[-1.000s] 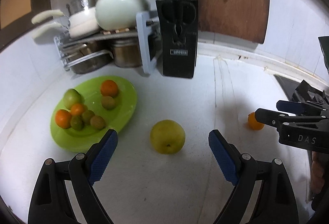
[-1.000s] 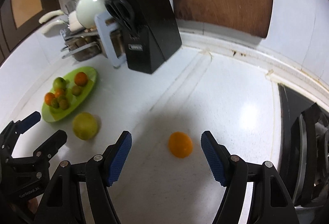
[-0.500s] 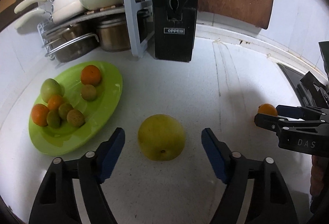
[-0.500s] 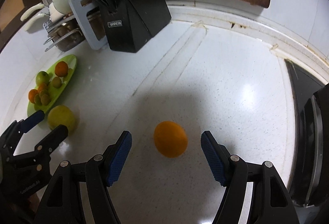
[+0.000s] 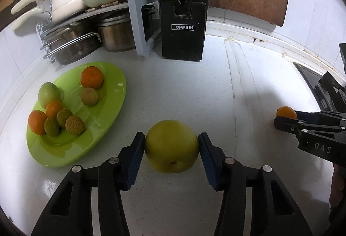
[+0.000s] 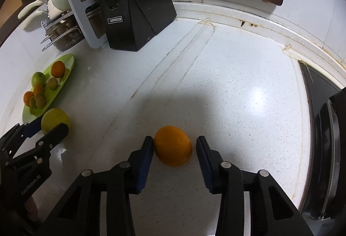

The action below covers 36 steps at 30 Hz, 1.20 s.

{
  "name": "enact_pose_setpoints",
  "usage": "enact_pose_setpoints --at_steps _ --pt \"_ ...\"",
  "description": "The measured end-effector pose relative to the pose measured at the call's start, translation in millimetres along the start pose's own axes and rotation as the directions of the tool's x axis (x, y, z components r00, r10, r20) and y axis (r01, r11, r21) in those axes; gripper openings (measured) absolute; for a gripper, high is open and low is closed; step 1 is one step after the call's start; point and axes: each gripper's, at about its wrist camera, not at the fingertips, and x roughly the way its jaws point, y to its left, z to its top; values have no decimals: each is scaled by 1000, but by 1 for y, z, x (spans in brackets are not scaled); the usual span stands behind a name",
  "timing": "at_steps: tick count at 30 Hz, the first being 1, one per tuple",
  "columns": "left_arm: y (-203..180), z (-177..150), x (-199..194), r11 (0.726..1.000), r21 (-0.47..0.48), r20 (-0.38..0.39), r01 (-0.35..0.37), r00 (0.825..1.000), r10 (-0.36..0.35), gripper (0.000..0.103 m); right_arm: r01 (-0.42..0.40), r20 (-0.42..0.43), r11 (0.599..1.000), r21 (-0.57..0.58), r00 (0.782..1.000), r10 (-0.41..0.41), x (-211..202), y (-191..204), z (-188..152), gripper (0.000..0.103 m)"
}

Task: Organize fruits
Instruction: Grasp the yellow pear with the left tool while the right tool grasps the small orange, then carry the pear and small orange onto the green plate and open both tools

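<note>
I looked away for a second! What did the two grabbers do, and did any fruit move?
Both came down and narrowed their jaws. The left gripper now pinches the big yellow fruit with both pads touching. The right gripper brackets the orange: one pad touches, the other shows a gap. Neither fruit has moved; the green plate and its fruits are unchanged.

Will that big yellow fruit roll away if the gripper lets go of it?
Probably a little. The yellow fruit is round and sits on a smooth, shiny counter, so it could roll. It looks firm, since the left gripper pads press both sides without denting it. It is likely heavy for a fruit, given its size.
</note>
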Motion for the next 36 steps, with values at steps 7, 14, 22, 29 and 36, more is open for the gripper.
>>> enact_pose_setpoints --at_steps 7,14,22,29,36 --pt "1 0 0 1000 4 -3 0 1000 0 50 0 3 1000 -7 1000 0 0 1 0 35" --pt "1 0 -4 1000 -9 -8 26 1000 -26 50 -8 18 1000 -27 1000 8 -5 4 0 35" --pt "2 -1 -25 1000 -23 27 18 999 -17 50 -19 51 998 -53 998 22 -18 9 3 35" --pt "7 -6 -55 999 -46 67 -2 998 5 50 -51 87 994 -95 994 60 -36 22 3 35" --pt "15 -14 -82 995 -97 99 -19 995 29 50 -93 123 983 -156 986 113 -57 42 0 35"
